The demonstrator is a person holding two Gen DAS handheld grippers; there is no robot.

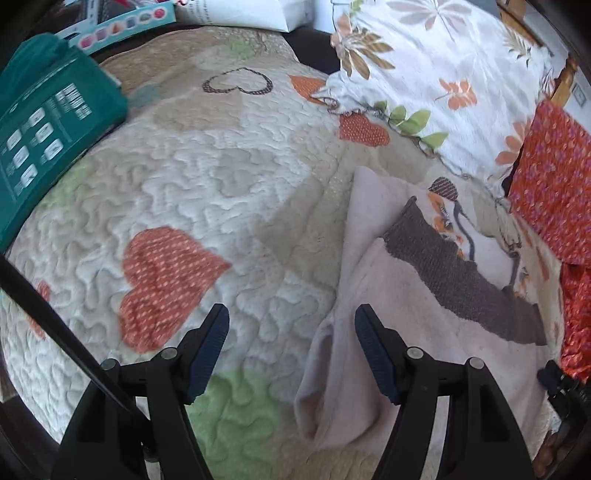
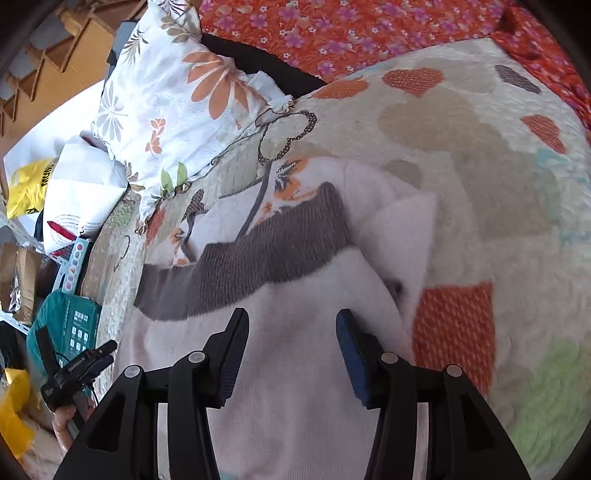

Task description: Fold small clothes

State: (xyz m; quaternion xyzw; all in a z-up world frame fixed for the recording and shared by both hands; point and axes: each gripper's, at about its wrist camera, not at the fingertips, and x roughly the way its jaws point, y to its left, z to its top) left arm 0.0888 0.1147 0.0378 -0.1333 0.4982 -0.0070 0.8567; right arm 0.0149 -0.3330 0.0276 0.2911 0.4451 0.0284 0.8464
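A small pale pink garment point(image 1: 402, 295) with a dark grey knit band point(image 1: 454, 273) lies on a quilted heart-pattern bedspread point(image 1: 207, 177). My left gripper point(image 1: 291, 314) hovers open over the garment's left edge, nothing between its blue-padded fingers. In the right wrist view the same garment point(image 2: 295, 387) fills the lower middle, its grey band point(image 2: 240, 269) running across, with a folded flap point(image 2: 402, 236) at the right. My right gripper point(image 2: 291, 317) stands open just above the pink cloth with nothing gripped. The left gripper point(image 2: 83, 365), held in a hand, shows at the lower left of that view.
A floral pillow point(image 1: 436, 66) lies at the head of the bed, a red flowered cloth point(image 1: 554, 177) beside it. A teal box point(image 1: 40, 129) and a pale blue box point(image 1: 122, 22) sit at the bedspread's left edge. Shelving and bags point(image 2: 29, 184) stand past the bed.
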